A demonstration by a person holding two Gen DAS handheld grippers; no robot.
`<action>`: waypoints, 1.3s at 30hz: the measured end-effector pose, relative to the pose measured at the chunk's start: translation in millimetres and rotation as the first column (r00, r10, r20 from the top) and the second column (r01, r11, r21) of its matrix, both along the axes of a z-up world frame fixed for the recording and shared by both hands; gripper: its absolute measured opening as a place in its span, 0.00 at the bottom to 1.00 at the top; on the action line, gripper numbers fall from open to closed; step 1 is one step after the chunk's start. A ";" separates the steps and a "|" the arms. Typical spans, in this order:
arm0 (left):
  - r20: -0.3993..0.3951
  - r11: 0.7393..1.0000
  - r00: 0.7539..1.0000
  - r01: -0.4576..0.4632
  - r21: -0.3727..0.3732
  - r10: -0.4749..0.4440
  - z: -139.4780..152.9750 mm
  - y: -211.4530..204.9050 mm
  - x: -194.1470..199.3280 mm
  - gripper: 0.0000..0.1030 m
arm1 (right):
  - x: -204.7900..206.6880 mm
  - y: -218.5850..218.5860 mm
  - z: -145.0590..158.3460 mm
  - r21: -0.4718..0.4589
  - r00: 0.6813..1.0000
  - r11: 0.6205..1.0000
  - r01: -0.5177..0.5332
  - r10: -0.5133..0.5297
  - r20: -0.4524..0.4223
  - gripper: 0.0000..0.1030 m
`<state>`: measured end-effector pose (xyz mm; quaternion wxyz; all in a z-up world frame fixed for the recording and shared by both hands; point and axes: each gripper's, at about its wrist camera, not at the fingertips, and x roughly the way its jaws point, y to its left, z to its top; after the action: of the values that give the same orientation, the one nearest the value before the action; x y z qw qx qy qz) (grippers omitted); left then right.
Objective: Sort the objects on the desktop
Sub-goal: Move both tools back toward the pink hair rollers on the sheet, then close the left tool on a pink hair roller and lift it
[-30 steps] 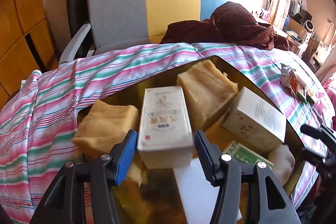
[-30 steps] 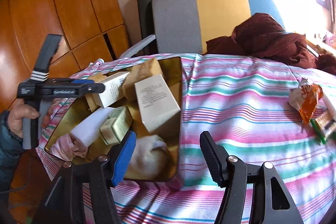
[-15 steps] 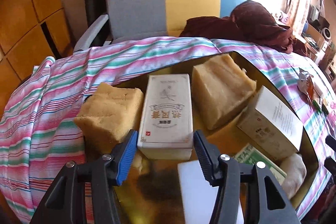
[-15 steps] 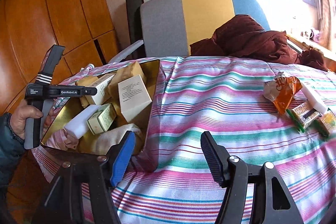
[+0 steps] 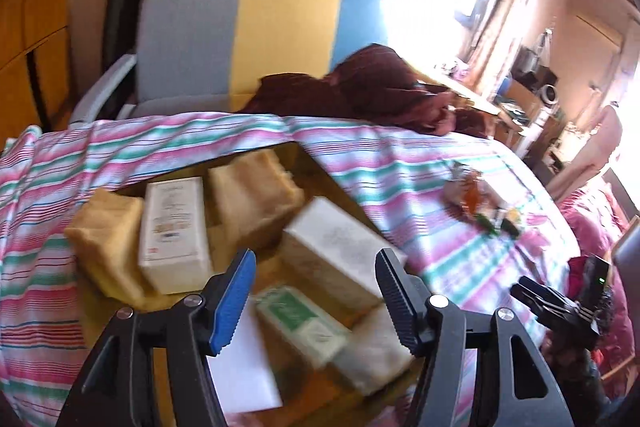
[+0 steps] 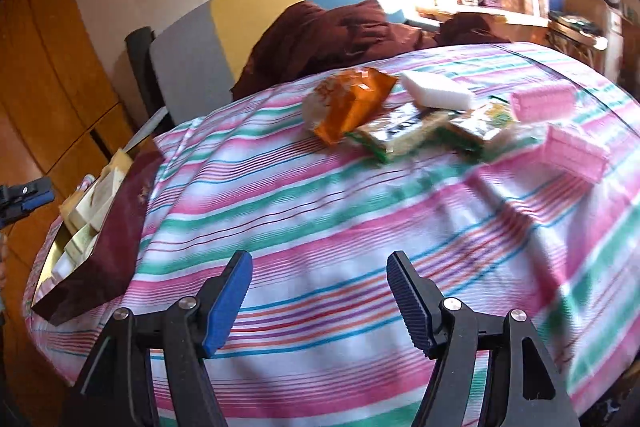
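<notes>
My left gripper [image 5: 314,301] is open above a gold-lined box [image 5: 308,163] holding tan sponges [image 5: 256,191], a white carton [image 5: 176,223], a larger white box [image 5: 332,247] and a green packet [image 5: 296,319]. Nothing sits between its fingers. In the right wrist view my right gripper [image 6: 320,301] is open over bare striped cloth. Ahead of it lie an orange snack bag [image 6: 352,103], green-edged packets [image 6: 396,131], a white sponge [image 6: 436,91] and two pink rollers [image 6: 544,103]. The box [image 6: 116,223] shows at far left with its dark red outer wall.
A pink, green and white striped cloth [image 6: 320,195] covers the round table. Behind it stands a chair with a grey, yellow and blue back [image 5: 240,31], with a dark red garment [image 5: 372,91] draped beside it. Wooden cabinets [image 6: 52,87] line the left.
The left gripper has drawn back and swung right, leaving the white carton in the box. The right gripper has swung right, away from the box toward the loose items.
</notes>
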<state>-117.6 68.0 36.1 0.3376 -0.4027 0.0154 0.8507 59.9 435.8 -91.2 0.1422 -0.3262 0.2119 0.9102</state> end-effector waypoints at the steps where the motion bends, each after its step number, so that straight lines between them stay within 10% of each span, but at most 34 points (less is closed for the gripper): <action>1: 0.004 1.000 1.000 0.030 0.006 -0.030 0.8 12.4 5.0 0.62 | 5.3 11.1 0.4 -0.006 0.999 0.999 0.032 -0.032 -0.005 0.70; 12: 0.075 0.948 0.945 0.320 -0.005 -0.318 -17.5 165.8 61.5 0.62 | 52.3 94.3 10.7 -0.026 0.949 0.953 0.302 -0.303 -0.083 0.71; 21: 0.067 0.839 0.837 0.545 0.005 -0.544 -4.1 291.7 93.9 0.64 | 69.1 144.1 -2.7 -0.050 0.898 0.901 0.431 -0.434 -0.078 0.72; 26: 0.130 0.789 0.780 0.613 0.033 -0.612 -7.6 355.6 103.9 0.81 | 64.2 157.0 -5.0 -0.058 0.887 0.890 0.451 -0.455 -0.084 0.77; 39: 0.390 0.834 0.758 0.549 0.050 -0.523 -51.0 471.4 79.8 0.88 | 60.6 167.8 -16.8 -0.127 0.874 0.887 0.444 -0.460 -0.158 0.82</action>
<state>-37.8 539.3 -14.9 0.5492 -0.5524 0.0914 0.6203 120.5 603.6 -108.0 0.3165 -0.1883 0.3336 0.8678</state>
